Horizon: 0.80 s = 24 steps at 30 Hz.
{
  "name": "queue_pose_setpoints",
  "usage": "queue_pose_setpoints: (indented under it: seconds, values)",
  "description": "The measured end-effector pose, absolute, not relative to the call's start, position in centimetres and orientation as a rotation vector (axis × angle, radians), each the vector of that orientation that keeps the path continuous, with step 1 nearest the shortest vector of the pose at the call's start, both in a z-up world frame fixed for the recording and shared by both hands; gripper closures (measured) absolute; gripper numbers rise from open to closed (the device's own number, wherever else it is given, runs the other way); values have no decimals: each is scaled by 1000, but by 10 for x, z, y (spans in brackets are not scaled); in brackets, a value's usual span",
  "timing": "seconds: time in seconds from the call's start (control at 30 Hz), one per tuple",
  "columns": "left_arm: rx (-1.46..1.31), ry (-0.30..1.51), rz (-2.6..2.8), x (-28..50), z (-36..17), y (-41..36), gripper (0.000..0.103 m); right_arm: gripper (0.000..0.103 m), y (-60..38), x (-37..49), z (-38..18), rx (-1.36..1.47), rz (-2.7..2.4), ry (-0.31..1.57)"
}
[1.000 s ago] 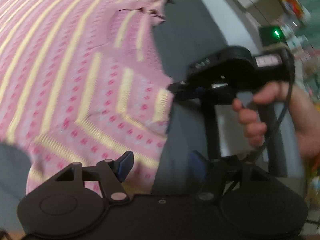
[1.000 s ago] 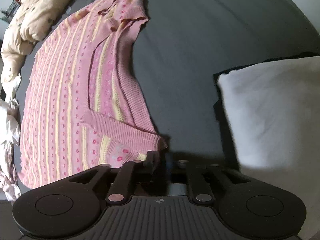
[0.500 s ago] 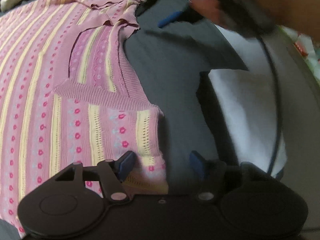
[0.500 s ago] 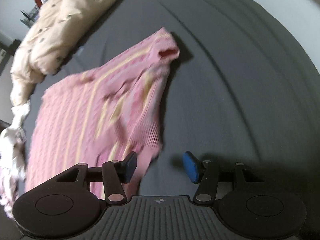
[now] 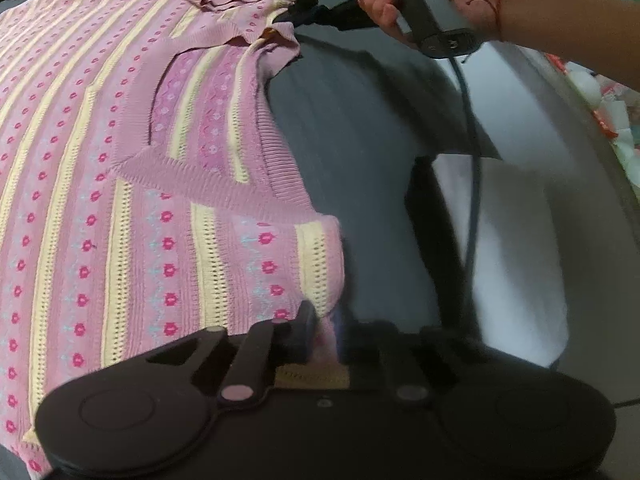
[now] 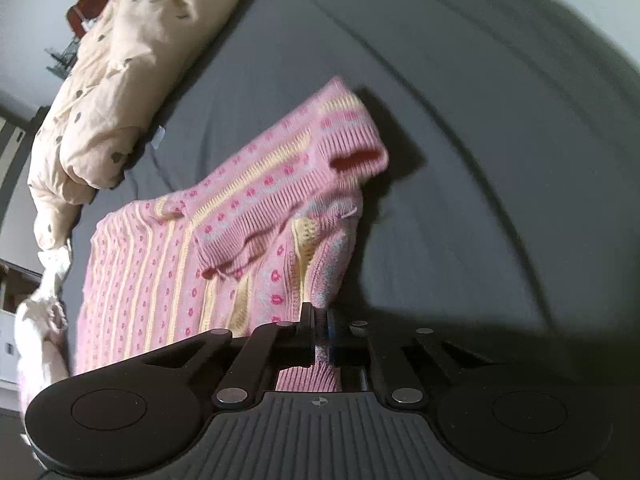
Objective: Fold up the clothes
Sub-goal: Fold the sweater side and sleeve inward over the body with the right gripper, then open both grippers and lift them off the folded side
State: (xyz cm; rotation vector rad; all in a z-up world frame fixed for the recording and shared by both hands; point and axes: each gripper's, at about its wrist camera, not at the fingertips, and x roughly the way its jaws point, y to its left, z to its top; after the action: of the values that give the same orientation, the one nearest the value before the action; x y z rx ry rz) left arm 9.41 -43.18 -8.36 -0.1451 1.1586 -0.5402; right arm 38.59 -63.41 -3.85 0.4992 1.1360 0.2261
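Two grips going at once here, so we start at the jaws. Our right gripper (image 6: 320,334) has its jaws pinched right down on a fold of the pink knit sweater (image 6: 240,248), and fabric pokes out both above and below the pads, so that hold looks solid. Our left gripper (image 5: 324,332) has its jaws closing on the sweater's near corner; we can see pink knit between them, though the motion blur there makes it hard to say how deep the bite is.

Taking the sweater as our landmark: it lies spread on the dark grey bedsheet (image 6: 460,120), its stripes and long axis running away from the left gripper toward the far end, where the right one sits in the left wrist view (image 5: 304,12) with a hand (image 5: 404,4) wrapped round its handle. So both grippers are on the same long edge, one at each end. A white pillow (image 5: 512,240) sits just off that edge, a beige spotted duvet (image 6: 120,80) is bunched well past the opposite side.

Our guess is the coming move carries this whole edge across the sweater's width, away from the pillow, with both hands keeping level so the fold line stays parallel to the stripes. The loose sleeve flap could drag and bunch.
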Motion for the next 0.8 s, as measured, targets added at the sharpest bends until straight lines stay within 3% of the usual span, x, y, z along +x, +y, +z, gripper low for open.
queue_pose_setpoints:
  seconds: [0.2,0.43,0.5,0.57,0.6,0.7,0.8]
  values:
    - [-165,1163,-572,88,-85,-432,93,99,-634,392,-19,373,212,1077]
    - [-135,1173,-596,86,-87,-434,92,98,-638,398,-43,403,200,1179]
    - [-144,1172,-597,84,-85,-434,80,89,-642,398,-41,429,178,1185]
    - [-154,1156,-593,88,-83,-433,68,48,-639,398,-29,366,171,1150]
    - [-158,1148,-591,90,-83,-432,61,43,-635,399,-21,315,179,1122]
    - [-195,1118,-549,86,-72,-423,47,41,-622,399,2,163,210,1035]
    - [-235,1097,-502,84,-63,-410,41,41,-595,409,21,66,379,1005]
